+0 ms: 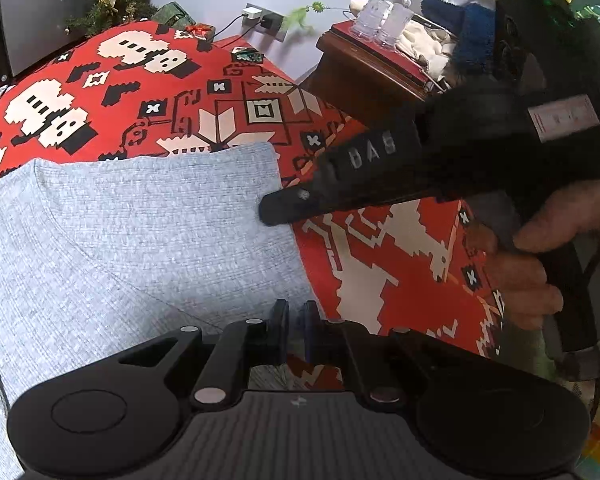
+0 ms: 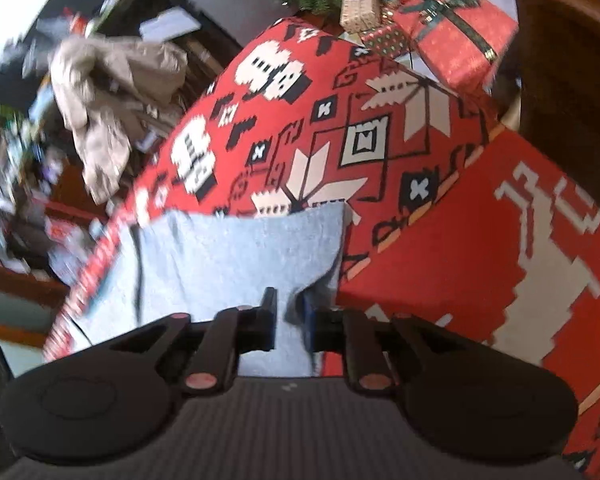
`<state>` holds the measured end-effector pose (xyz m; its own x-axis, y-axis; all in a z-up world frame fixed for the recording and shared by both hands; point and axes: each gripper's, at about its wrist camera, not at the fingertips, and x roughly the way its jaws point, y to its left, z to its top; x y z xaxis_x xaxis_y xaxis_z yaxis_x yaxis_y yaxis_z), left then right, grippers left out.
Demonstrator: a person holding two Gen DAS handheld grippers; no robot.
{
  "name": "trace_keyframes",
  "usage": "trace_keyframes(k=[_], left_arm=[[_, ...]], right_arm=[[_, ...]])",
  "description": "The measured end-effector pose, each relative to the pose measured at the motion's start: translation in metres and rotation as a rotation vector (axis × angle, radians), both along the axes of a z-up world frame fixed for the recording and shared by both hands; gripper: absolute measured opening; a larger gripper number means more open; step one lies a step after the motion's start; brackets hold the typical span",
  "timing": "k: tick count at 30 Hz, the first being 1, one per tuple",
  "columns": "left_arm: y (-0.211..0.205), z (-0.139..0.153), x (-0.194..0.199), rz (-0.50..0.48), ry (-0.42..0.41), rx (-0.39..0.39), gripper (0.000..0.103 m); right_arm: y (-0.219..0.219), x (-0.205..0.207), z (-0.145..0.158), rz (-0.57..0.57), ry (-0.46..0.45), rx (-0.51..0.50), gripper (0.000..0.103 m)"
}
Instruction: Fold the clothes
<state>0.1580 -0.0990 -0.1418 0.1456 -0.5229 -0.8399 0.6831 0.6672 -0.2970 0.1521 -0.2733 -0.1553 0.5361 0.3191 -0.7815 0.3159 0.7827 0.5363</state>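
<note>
1. Left wrist view: the left gripper [image 1: 296, 316] has its jaws drawn nearly together on the near right edge of the grey knit garment [image 1: 140, 232], with a thin strip of fabric pinched between them.
2. Ahead of those jaws, the right gripper [image 1: 272, 210] reaches in from the right, its tip touching the garment's right edge further up.
3. Right wrist view: the right gripper's jaws are closed on a raised fold of the grey cloth, which bunches up between the fingers [image 2: 269, 312].
4. Beyond both sets of jaws, the garment lies flat on the red patterned blanket [image 1: 360, 264], its far edge straight and its bulk spreading to the left of the jaws.
5. Step in hand, as I judge it: both grippers have taken hold along 1 side, ready to start a fold.
6. Next move likely calls for lifting both grips together and carrying that edge across to the left, keeping the fabric taut between the 2 holds so the crease lies straight.
</note>
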Motion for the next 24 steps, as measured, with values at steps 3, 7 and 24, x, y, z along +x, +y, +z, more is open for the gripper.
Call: trace_keyframes(k=[3, 7, 24], left_arm=[[0.000, 0.000, 0.000, -0.006, 0.013, -0.007, 0.006], [-0.001, 0.000, -0.001, -0.025, 0.022, -0.010, 0.006], [0.000, 0.004, 0.018, 0.069, 0.054, -0.063, 0.006]], right_arm=[[-0.002, -0.004, 0.004, 0.004, -0.005, -0.048, 0.001], [-0.005, -0.003, 0.006, 0.011, -0.013, -0.084, 0.001], [-0.005, -0.004, 0.015, 0.058, -0.037, -0.224, 0.006]])
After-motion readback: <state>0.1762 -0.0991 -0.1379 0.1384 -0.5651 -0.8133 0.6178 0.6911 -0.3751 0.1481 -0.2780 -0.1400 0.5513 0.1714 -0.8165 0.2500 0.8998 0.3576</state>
